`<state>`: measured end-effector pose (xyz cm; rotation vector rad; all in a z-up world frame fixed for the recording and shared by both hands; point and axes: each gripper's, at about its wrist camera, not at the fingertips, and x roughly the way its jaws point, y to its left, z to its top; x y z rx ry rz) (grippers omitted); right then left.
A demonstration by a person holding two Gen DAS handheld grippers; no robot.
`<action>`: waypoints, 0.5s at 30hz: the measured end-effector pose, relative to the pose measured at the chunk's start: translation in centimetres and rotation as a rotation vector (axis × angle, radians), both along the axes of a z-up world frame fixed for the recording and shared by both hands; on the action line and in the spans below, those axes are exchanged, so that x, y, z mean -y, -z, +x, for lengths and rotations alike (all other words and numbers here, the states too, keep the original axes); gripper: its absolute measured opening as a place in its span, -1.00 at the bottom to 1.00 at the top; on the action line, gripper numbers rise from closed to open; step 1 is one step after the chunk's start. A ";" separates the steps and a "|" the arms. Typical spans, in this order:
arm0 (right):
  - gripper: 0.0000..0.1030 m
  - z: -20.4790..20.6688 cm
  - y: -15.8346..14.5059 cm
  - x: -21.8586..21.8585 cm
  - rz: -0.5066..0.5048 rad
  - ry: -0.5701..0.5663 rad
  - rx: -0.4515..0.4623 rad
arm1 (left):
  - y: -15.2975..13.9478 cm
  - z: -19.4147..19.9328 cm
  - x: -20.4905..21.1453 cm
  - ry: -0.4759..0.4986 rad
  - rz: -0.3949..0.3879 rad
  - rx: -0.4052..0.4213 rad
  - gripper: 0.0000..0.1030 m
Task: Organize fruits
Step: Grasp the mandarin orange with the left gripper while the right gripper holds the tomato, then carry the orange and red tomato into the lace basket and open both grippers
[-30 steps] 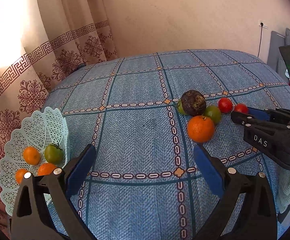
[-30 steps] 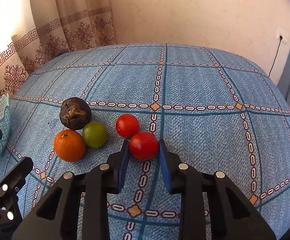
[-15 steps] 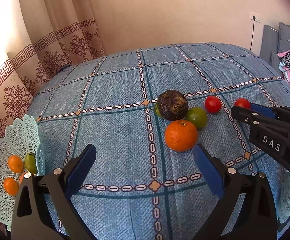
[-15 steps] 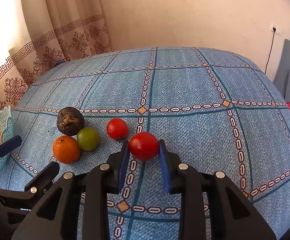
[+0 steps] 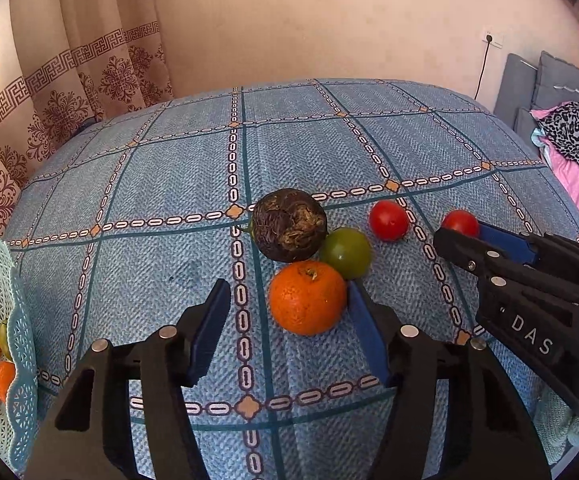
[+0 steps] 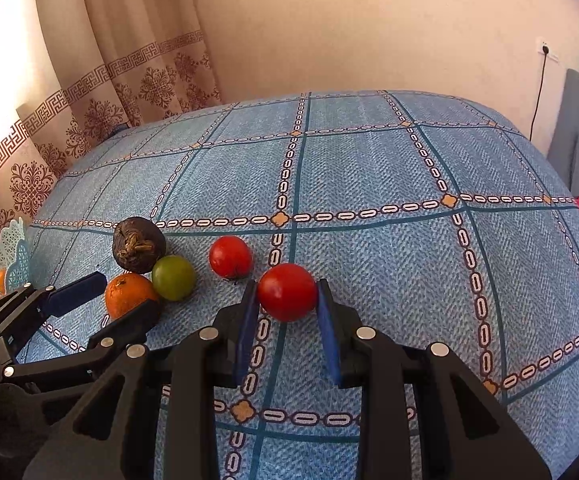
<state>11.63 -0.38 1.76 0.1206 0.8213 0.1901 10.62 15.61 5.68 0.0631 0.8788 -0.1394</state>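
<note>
Partly, right tongs (image 5: 467, 236) hide their tomato (image 5: 458, 222).

Wide bare stretch of blue tablecloth (image 6: 369, 168) toward far edge & right side, nothing in the way there. Fruit cluster crowds centre-left: orange (image 5: 307, 298), green fruit (image 5: 346, 253) & dark brown fruit (image 5: 289, 230) all touching, no gap to slip a finger between. Left gripper (image 5: 285, 332) straddling orange w/ room on its left flank, right pad hard against orange & just beside green fruit. Loose red tomato (image 6: 230, 257) just beside right gripper (image 6: 287, 312), narrow gap only. Right gripper body blocks approach from cluster's right. Open cloth between cluster & basket (image 5: 19, 344) at left edge; curtain (image 5: 69, 92) close behind basket.
</note>
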 end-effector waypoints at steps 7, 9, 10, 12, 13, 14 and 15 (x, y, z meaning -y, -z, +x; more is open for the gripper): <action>-0.44 -0.2 -0.2 -0.2 0.008 -0.018 0.007 | 0.6 -0.5 0.2 0.025 -0.005 -0.015 -0.23; -0.44 -0.4 -0.3 -0.5 0.009 -0.027 0.011 | 0.6 -0.9 -0.1 0.016 -0.002 -0.022 -0.24; -0.44 -0.6 -0.3 -0.7 0.010 -0.031 0.014 | 0.6 -1.1 -0.2 0.007 0.002 -0.024 -0.24; -0.44 -0.9 -0.6 -0.9 0.014 -0.040 0.023 | 0.4 -1.9 -0.7 -0.014 0.006 -0.015 -0.24; -0.44 -1.1 -0.7 -1.1 0.017 -0.045 0.027 | 0.2 -2.2 -1.0 -0.024 0.008 -0.008 -0.24; -0.44 -1.2 -0.8 -1.3 0.018 -0.050 0.032 | 0.0 -2.5 -1.3 -0.035 0.009 -0.003 -0.24; -0.44 -1.4 -0.9 -1.5 0.020 -0.055 0.035 | -0.3 -2.8 -1.7 -0.043 0.017 0.009 -0.24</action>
